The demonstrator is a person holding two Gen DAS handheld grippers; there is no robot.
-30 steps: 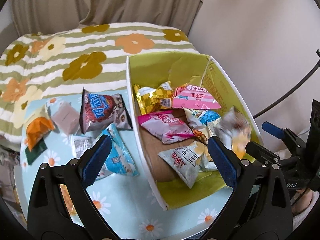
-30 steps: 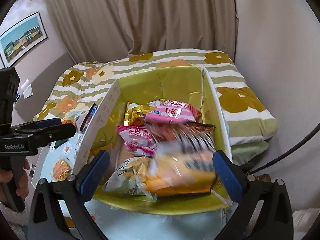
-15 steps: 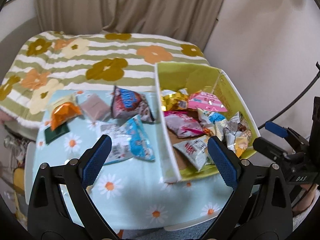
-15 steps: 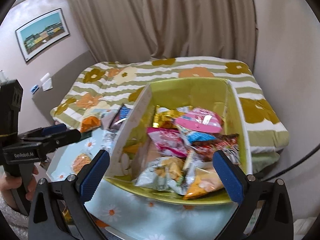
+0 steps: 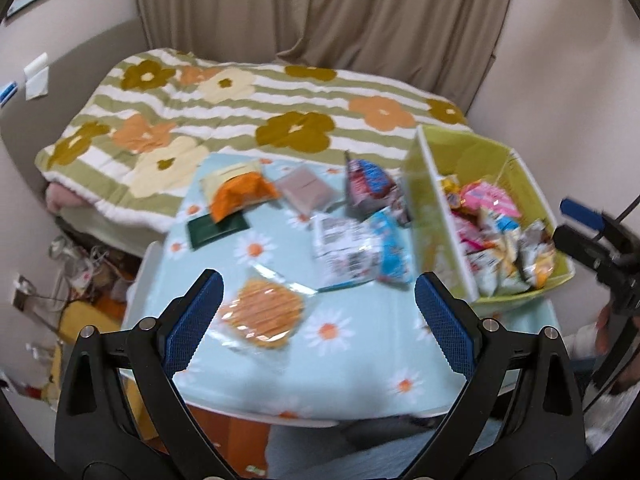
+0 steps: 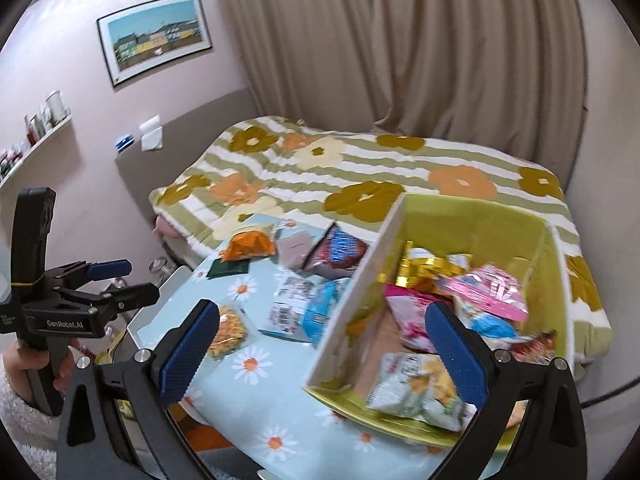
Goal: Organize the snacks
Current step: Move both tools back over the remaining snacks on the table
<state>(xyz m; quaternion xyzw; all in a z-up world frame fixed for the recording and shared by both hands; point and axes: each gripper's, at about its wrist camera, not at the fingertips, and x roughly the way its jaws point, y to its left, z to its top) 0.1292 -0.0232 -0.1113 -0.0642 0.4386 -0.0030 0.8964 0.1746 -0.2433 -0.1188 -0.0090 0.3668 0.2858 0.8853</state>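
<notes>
A green box with a white side wall (image 5: 438, 216) (image 6: 360, 292) sits at the table's right end, holding several packets, among them a pink one (image 6: 488, 290) (image 5: 490, 200). On the daisy cloth lie a waffle packet (image 5: 260, 314) (image 6: 226, 330), a blue-white packet (image 5: 360, 248) (image 6: 304, 310), a red-blue packet (image 5: 368, 184), a mauve packet (image 5: 306, 190), an orange packet (image 5: 240, 196) (image 6: 250, 246) and a dark green one (image 5: 218, 230). My left gripper (image 5: 320, 320) (image 6: 128, 282) hangs open above the waffle packet. My right gripper (image 6: 324, 348) (image 5: 560, 220) is open and empty over the box's near left corner.
A bed with a striped flower quilt (image 5: 240, 120) lies behind the table. Curtains (image 6: 400, 40) cover the back wall. The table's front edge (image 5: 320, 416) is close below me. Clutter sits on the floor at left (image 5: 80, 264). A hand (image 6: 28, 364) holds the left gripper.
Both views have pulled back and swung left, showing more of the cloth and its loose packets. The packet that blurred between the right fingers now rests in the box.
</notes>
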